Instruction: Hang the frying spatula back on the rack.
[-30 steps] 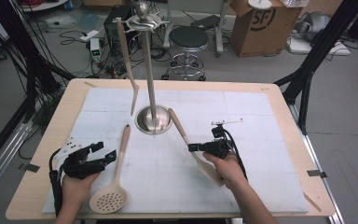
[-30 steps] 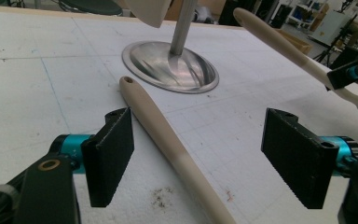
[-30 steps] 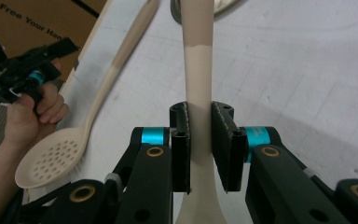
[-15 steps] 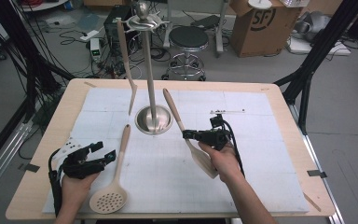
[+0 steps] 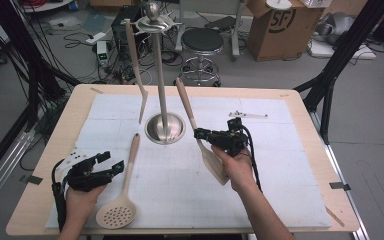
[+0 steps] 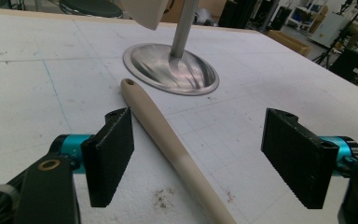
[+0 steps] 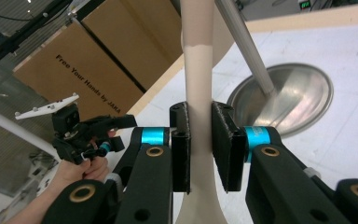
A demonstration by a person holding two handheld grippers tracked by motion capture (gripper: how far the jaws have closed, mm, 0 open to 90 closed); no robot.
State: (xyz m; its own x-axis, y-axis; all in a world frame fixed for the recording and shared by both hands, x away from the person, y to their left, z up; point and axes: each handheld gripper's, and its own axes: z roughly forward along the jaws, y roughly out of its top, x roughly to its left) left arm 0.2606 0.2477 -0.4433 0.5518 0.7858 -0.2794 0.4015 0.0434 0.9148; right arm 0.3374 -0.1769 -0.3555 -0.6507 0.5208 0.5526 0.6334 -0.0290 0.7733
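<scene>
Clamped in the right gripper [image 5: 200, 134]: a pale wooden spatula with a long round handle and flat blade [image 5: 194, 129], its neck pinched between two black fingers [image 7: 181, 147] that stand nearly shut, pads flat against the wood. Held clear of the white foam-covered worktop [image 5: 280, 165], handle tip slanting up and away toward the polished steel utensil stand with a domed round base [image 5: 165, 127], blade hanging low beside the right hand [image 5: 237, 167]. Likely light and rigid, no flex under its own weight; smooth rounded wood, so liable to swivel between flat pads if bumped. Grip near the neck looks sound, since the handle's end stays free for hooking on the rack at the top of the pole; probably the end with a hanging hole, though not visible here. A second pale wooden utensil [image 5: 136, 70] already hanging from that rack.

Right forearm in from the lower edge, wrist raised, gripper pointing leftward across the worktop.

Left gripper [image 5: 107, 165] resting low near the front left corner, fingers [image 6: 109, 156] wide apart and holding nothing, straddling the handle of a pale wooden slotted spoon with a round perforated bowl [image 5: 125, 190] that lies flat on the worktop, hole-pierced tip toward the stand.
</scene>
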